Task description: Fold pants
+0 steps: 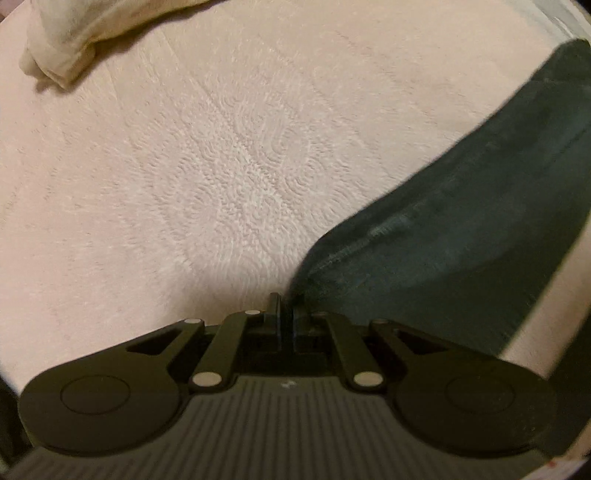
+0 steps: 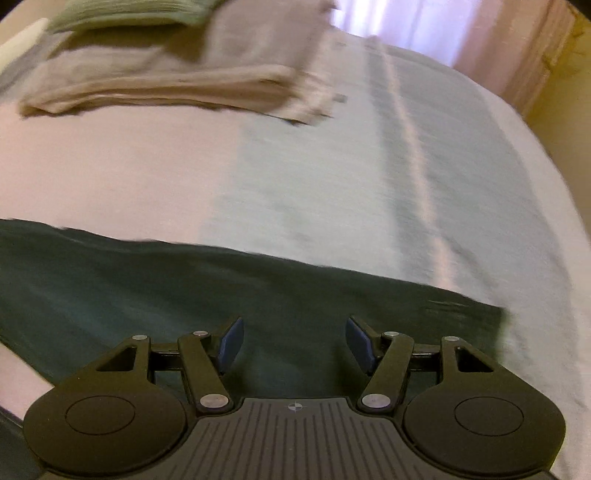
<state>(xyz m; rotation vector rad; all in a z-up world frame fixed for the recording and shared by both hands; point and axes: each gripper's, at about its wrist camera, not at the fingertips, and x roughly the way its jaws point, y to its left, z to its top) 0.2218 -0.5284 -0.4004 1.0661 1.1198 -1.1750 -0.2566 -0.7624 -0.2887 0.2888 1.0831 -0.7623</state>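
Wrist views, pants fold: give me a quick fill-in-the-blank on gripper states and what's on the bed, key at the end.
1. The left gripper is ____ on the dark green pants.
2. The right gripper hovers over the pants with its jaws ____.
3. Folded beige laundry lies on the ____ beyond the pants.
4. The pants' colour is dark ____.

Missing words: shut; open; bed; green

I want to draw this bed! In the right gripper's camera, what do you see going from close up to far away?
Right gripper, open → dark green pants lying flat → bedspread → stack of folded beige cloth → pink curtain.
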